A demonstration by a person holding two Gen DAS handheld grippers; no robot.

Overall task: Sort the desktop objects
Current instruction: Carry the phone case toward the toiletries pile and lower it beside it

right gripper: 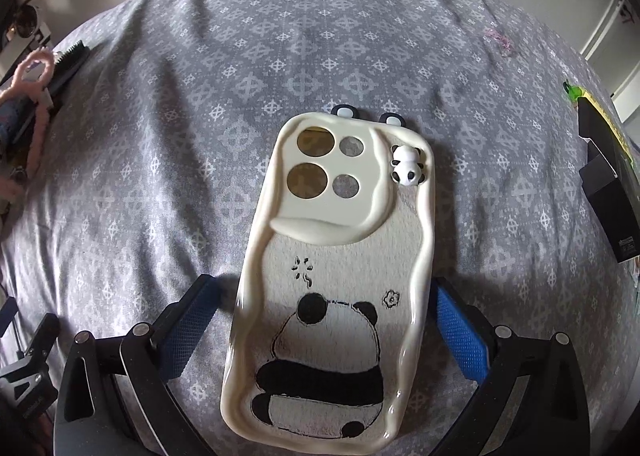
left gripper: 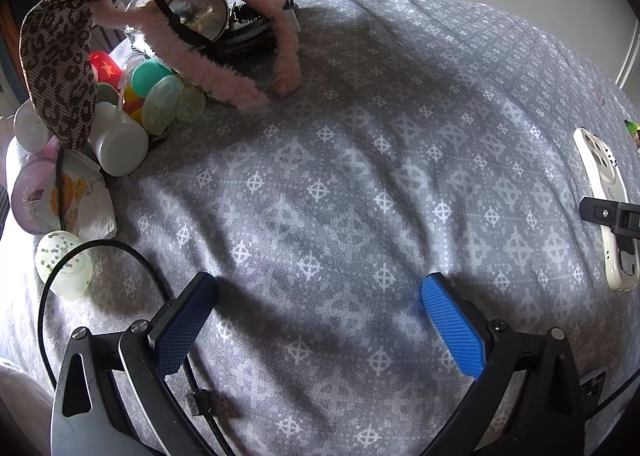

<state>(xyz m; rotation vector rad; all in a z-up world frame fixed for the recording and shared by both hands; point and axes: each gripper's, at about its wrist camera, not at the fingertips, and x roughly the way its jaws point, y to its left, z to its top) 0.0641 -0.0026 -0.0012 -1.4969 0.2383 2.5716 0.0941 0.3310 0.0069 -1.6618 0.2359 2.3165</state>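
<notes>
Here the right gripper stands over the phone case, its fingers spread as wide as they go, one on each long side of the case. The case lies flat on the grey patterned cloth, camera cut-outs at the far end and a small panda charm at its far corner. Whether the pads touch its edges I cannot tell; they look just beside them, not pressing.

The left gripper hangs above bare cloth with its fingers wide and nothing between them. At the left edge of its view sits a crowded pile — a leopard headband, a pink fuzzy headband, a white bottle, coloured capsules and a round mirror.

Judging from this, the risks lie in the pick-up. The case is wide, soft and glossy at the rim: closing on its long sides could bow it or let it squirt out. The cloth is loose and wrinkled, so fingers driven low might pinch fabric along with the case and drag it. Gripping this near end leaves the far end to droop — the case may tip or swing. The black box to the right could be knocked on a careless sweep.
</notes>
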